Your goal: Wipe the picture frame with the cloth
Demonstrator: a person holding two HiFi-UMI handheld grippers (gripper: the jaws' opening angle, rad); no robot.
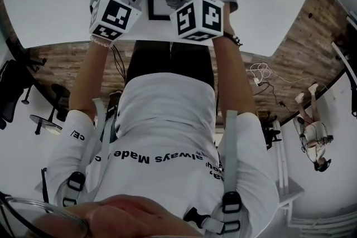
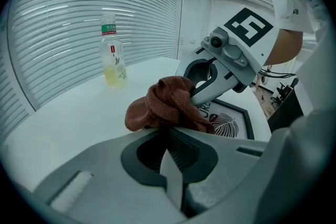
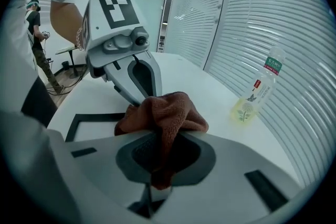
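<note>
Cloth (image 3: 167,110) is soft and light and bunches easily. Your right tool (image 3: 165,139) is clamped on a fold; left tool (image 2: 176,131) is closed at its edge and looks to be pinching it too. Picture frame (image 2: 236,122) lies flat on the surface (image 2: 73,123) just under the cloth. It's stiff and probably slides, so press lightly. Only the left gripper view shows its leaf print.

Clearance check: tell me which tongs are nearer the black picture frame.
Right. The right tongs hang over the black rectangular picture frame, shut on the brown towelling cloth; the left tongs, on the same cloth, reach in from beside the frame's left edge.
</note>
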